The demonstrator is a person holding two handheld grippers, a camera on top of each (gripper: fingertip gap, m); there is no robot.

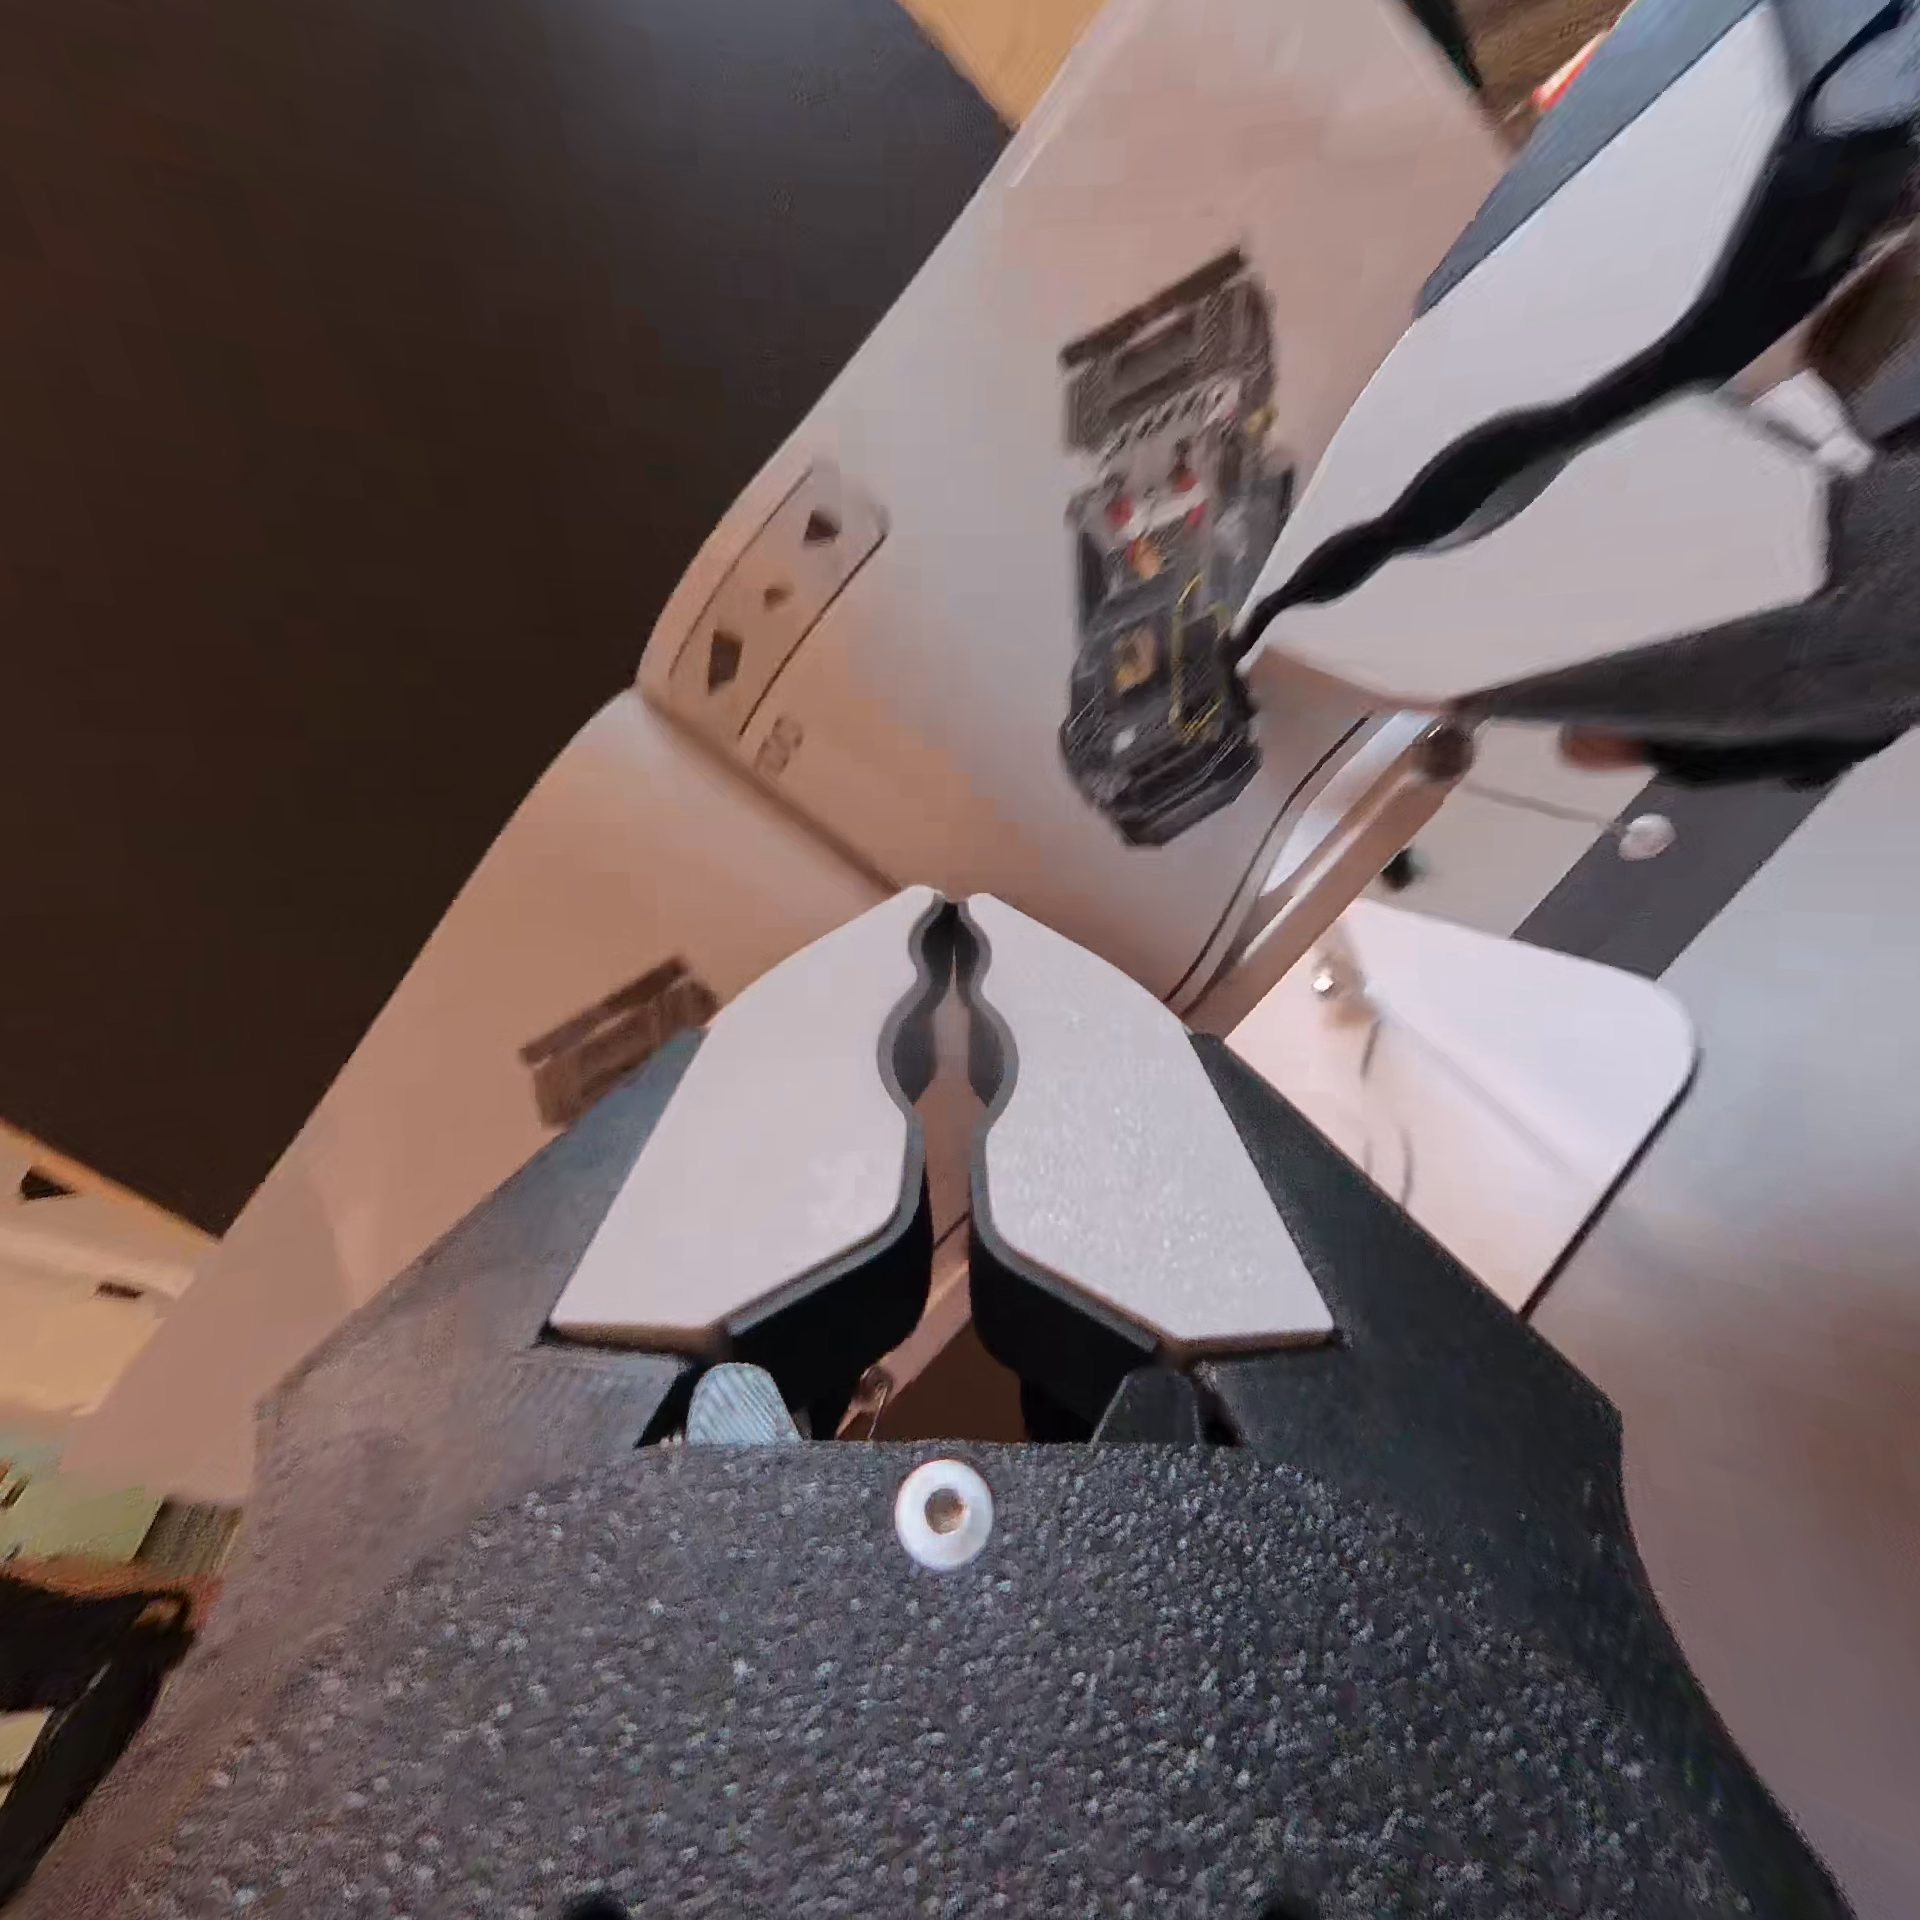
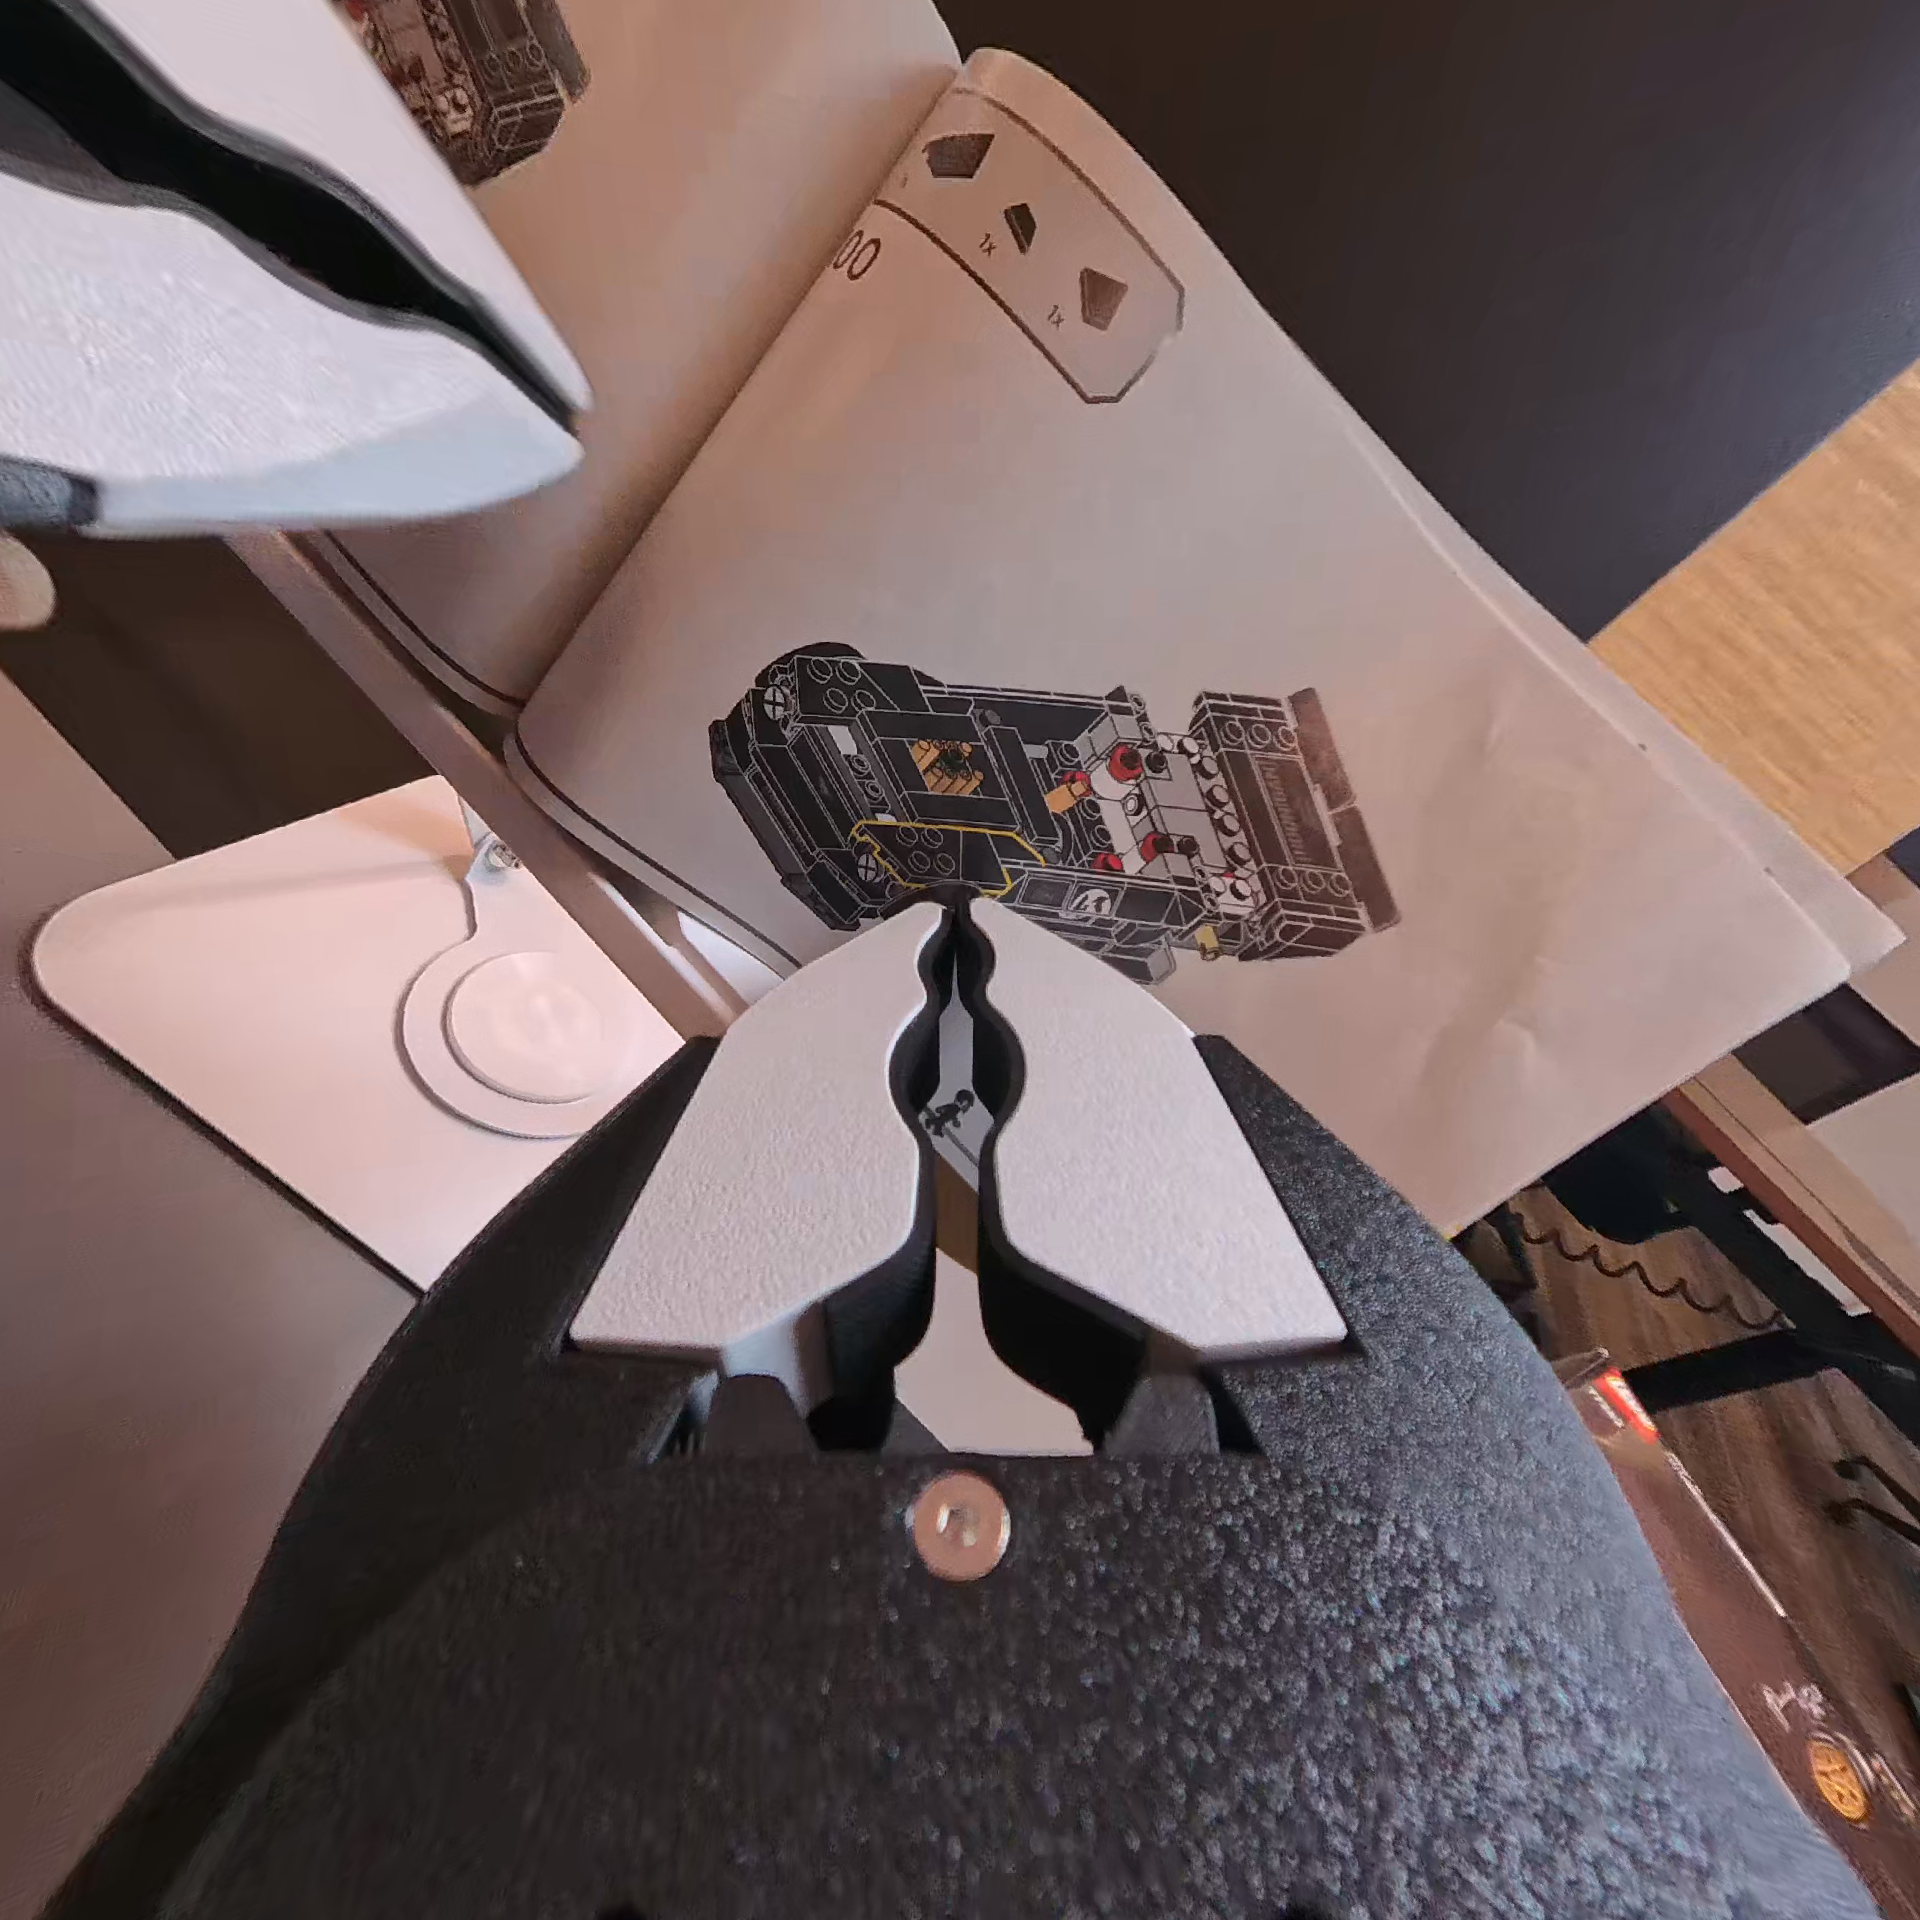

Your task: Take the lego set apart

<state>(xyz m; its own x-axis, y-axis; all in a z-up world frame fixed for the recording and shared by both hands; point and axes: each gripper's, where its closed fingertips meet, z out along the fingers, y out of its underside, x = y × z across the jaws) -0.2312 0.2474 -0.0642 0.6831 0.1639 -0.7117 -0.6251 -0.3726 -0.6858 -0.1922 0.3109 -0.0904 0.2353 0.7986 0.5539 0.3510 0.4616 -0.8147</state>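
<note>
**A:** Since the left wrist view shows only paper, where is the lego set?

**B:** Out of sight. There is just an open white instruction booklet (image 1: 935, 623) with a black car printed on it. The left hand-held gripper (image 1: 951, 912), at centre, is closed on nothing. The right hand-held gripper (image 1: 1242, 629) comes in from the upper right with its tips on the page.

**A:** And the right wrist view?

**B:** It is closed too, and probably steadying or turning the page. I cannot tell whether it pinches the paper. The page's free edge curls at right. A flat white rounded stand base (image 2: 260, 987) crowds the left, so the open room is on the right.
</note>
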